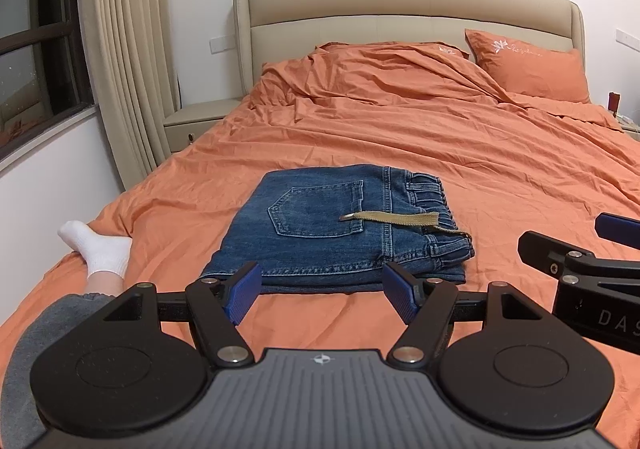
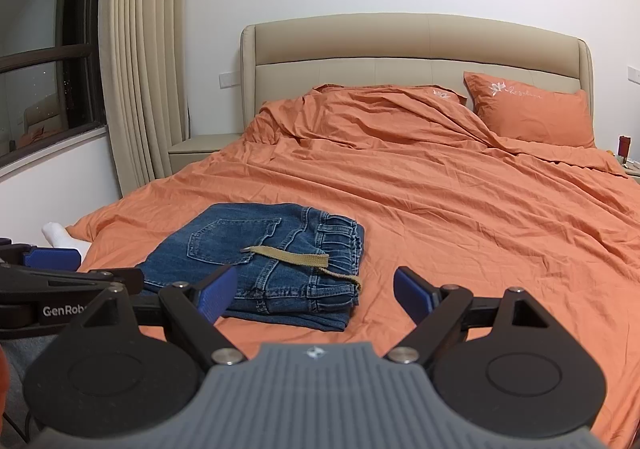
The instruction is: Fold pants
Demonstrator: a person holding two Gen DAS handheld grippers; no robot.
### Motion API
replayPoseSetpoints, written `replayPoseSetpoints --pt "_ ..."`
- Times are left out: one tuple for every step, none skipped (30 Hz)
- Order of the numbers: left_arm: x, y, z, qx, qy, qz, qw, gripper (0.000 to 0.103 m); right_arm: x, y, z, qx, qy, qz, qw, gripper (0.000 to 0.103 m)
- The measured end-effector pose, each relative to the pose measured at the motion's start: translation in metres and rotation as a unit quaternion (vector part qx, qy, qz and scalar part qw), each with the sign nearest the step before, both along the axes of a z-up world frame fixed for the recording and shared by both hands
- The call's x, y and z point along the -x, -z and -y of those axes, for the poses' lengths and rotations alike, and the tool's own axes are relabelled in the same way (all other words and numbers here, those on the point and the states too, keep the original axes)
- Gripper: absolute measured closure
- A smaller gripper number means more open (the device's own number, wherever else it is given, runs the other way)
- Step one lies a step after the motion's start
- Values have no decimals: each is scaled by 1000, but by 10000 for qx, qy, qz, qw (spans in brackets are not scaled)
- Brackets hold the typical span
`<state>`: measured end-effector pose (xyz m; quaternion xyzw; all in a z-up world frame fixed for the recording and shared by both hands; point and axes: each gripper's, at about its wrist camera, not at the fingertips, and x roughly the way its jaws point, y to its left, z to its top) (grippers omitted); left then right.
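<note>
Blue jeans lie folded into a compact rectangle on the orange bed cover, back pocket up, with a tan drawstring lying across the waistband. My left gripper is open and empty, just short of the jeans' near edge. My right gripper is open and empty, near the jeans' near right corner. The right gripper also shows at the right edge of the left wrist view. The left gripper shows at the left edge of the right wrist view.
A person's leg in a white sock rests on the bed's left edge. An orange pillow and rumpled duvet lie by the beige headboard. A nightstand, curtain and window stand at left.
</note>
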<state>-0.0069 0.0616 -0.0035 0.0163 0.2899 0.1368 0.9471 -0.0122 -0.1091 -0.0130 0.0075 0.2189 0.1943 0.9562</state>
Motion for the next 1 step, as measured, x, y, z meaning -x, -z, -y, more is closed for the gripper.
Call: replayPoseSetpoints --pt "0 0 0 -6 6 2 10000 22 0 0 0 2 1 -6 10000 21"
